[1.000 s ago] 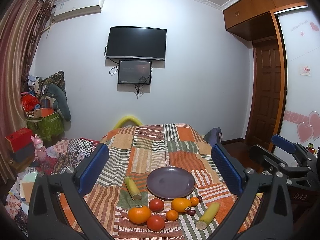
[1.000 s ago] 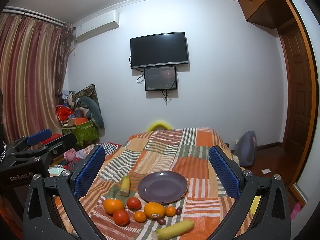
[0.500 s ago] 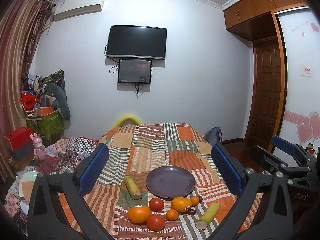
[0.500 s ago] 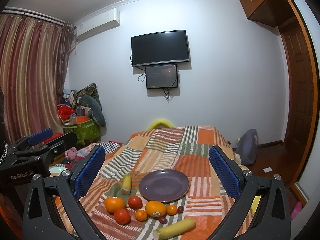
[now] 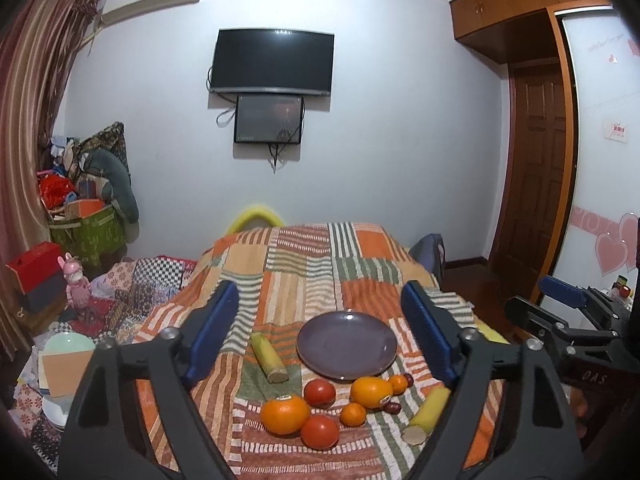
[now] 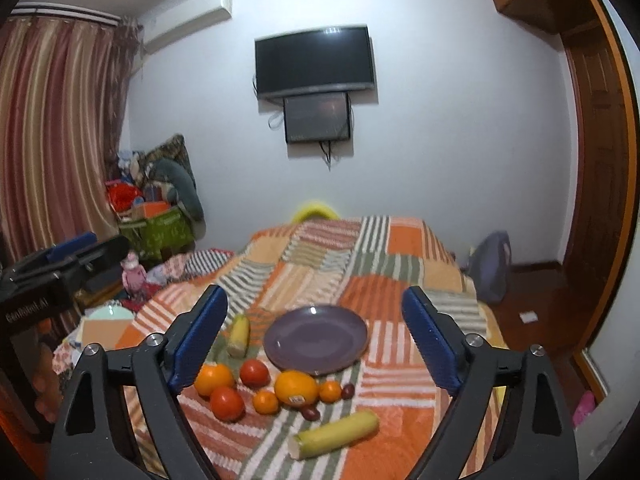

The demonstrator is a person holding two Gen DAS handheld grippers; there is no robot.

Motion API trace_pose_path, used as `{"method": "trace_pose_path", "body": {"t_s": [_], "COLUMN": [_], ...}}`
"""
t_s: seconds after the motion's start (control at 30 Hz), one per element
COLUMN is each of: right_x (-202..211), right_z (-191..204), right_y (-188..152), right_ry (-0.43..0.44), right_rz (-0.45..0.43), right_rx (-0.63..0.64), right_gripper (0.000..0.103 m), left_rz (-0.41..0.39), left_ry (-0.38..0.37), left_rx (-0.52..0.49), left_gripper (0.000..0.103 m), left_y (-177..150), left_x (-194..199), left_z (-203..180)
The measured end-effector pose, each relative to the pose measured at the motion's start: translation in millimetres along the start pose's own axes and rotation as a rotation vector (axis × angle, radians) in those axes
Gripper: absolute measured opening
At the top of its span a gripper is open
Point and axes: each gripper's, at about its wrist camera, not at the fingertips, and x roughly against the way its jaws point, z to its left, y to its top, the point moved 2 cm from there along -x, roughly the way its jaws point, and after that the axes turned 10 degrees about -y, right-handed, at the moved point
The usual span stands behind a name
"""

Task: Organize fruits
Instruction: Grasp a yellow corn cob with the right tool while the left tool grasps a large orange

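An empty purple plate point(image 5: 347, 345) point(image 6: 316, 339) lies on the striped bedspread. In front of it lie oranges point(image 5: 285, 415) point(image 6: 296, 388), two small tangerines point(image 6: 266, 401), two tomatoes point(image 5: 319, 393) point(image 6: 227, 402), dark small fruits point(image 6: 310, 412) and two yellow-green cane pieces point(image 5: 269, 358) point(image 6: 335, 435). My left gripper point(image 5: 320, 336) is open and empty, above and short of the fruit. My right gripper point(image 6: 316, 334) is open and empty too, also short of the fruit. Each gripper shows at the edge of the other's view point(image 5: 568, 324) point(image 6: 56, 268).
The patchwork bedspread point(image 5: 304, 276) covers the bed. Clutter, a pink toy point(image 5: 76, 286) and a green box point(image 5: 86, 232) sit at the left. A TV point(image 5: 272, 62) hangs on the far wall. A wooden door point(image 5: 532, 176) and a dark bag point(image 6: 490, 264) stand at right.
Both views have dipped and closed in a little on the fruit. Both grippers stay open and empty; no fruit has moved.
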Motion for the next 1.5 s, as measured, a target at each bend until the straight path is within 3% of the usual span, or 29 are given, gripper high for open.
{"method": "trace_pose_path", "body": {"t_s": [0.13, 0.57, 0.87, 1.1, 1.27, 1.5], "right_x": [-18, -64, -94, -110, -115, -131], "right_z": [-17, -39, -28, -16, -15, -8], "right_y": [-13, -65, -100, -123, -127, -137], "right_ry": [-0.027, -0.083, -0.054, -0.028, -0.004, 0.005], "right_rz": [0.109, 0.408, 0.567, 0.672, 0.699, 0.734], "right_rx": [-0.026, -0.051, -0.06, -0.057, -0.08, -0.109], "right_gripper": [0.07, 0.067, 0.065, 0.065, 0.065, 0.079], "left_rz": [0.065, 0.24, 0.348, 0.417, 0.448, 0.495], "left_ry": [0.018, 0.087, 0.105, 0.103, 0.095, 0.087], "left_rx": [0.002, 0.027, 0.073, 0.096, 0.115, 0.139], "left_gripper": [0.072, 0.072, 0.072, 0.072, 0.072, 0.073], "left_y": [-10, -52, -89, -114, -125, -140], "left_x": [-13, -56, -83, -98, -103, -115], "left_z": [15, 72, 101, 114, 118, 121]}}
